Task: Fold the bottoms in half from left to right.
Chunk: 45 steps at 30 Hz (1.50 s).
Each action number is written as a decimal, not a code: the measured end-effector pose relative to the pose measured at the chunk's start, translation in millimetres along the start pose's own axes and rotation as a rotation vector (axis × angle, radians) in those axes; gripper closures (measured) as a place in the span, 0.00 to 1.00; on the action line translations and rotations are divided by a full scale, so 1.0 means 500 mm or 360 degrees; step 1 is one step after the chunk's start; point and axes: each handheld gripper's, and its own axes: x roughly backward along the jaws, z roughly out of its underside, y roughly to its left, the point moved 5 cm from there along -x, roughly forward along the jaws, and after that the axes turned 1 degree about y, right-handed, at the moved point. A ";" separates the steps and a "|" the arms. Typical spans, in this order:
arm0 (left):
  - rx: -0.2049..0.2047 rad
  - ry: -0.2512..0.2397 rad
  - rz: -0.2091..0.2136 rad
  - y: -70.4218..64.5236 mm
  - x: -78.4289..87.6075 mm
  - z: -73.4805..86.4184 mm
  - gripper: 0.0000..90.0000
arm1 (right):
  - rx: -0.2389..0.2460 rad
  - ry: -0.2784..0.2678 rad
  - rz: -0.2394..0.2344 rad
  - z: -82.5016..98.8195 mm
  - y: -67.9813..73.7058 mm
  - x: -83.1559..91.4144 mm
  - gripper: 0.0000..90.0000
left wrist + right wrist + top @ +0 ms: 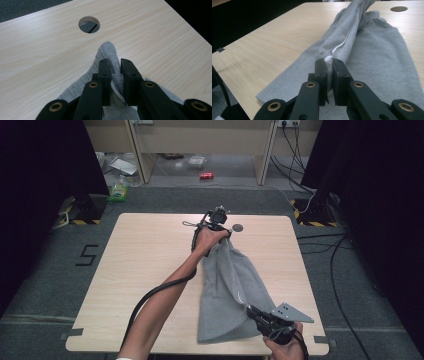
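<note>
High view: a grey garment (231,290) lies on the right half of a pale wooden bench (145,270), spread wide near the person's edge and narrowing toward the far side. The left tongs (223,231) sit at the far, narrow end of the garment, close to a round hole (237,227) in the bench, with the left forearm (165,300) reaching diagonally across the board and a black cable (150,295) trailing beside it. The right tongs (251,310) grip the garment's near right edge, with a grey three-cornered plate (291,312) on top and the right hand (285,345) at the bench's front edge. Beyond the bench, a red can (206,175) lies on the floor. Left gripper view: the left tongs (115,65) are clamped on a bunched, ribbed end of the garment (106,51), grey cloth and a white cord showing between the two black jaws; the cloth's tip pokes out past them toward the hole (89,24), which lies well apart on the bare bench (37,55). Right gripper view: the right tongs (329,64) are clamped on a folded edge of the garment (374,50), a white seam line running up from the jaws along a raised ridge of cloth that lifts toward the far end. The rest of the garment lies flat on the bench (274,37), and the hole (399,9) shows at the far right.
</note>
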 end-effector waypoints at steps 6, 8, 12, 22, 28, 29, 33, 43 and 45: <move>0.0008 0.0010 0.0010 -0.014 -0.028 -0.003 0.86 | -0.0030 -0.0003 0.0060 0.013 -0.023 0.021 0.93; 0.0008 0.0025 0.0009 -0.018 -0.041 0.000 0.86 | -0.0047 0.0004 0.0080 0.022 -0.034 0.024 0.93; 0.0037 0.0018 0.0033 -0.028 -0.063 0.004 0.82 | -0.0074 0.0015 0.0105 0.034 -0.049 0.032 0.93; 0.0018 -0.0050 0.0093 -0.042 -0.039 -0.009 0.62 | -0.0114 0.0024 0.0167 0.049 -0.077 0.050 0.93; -0.0043 0.0018 0.0047 -0.008 -0.022 0.015 0.56 | -0.0134 0.0019 0.0211 0.050 -0.092 0.062 0.93; -0.0044 0.0022 0.0041 0.001 -0.018 0.020 0.55 | -0.0129 0.0012 0.0222 0.049 -0.095 0.065 0.93; -0.0047 0.0050 0.0005 0.043 -0.003 0.040 0.54 | -0.0147 -0.0001 0.0283 0.053 -0.114 0.085 0.93; 0.0023 0.0065 -0.0042 0.123 0.018 0.084 0.49 | -0.0231 0.0103 0.0345 0.090 -0.157 0.093 0.87; 0.0030 0.0078 -0.0037 0.134 0.021 0.092 0.48 | -0.0225 0.0110 0.0384 0.089 -0.160 0.096 0.83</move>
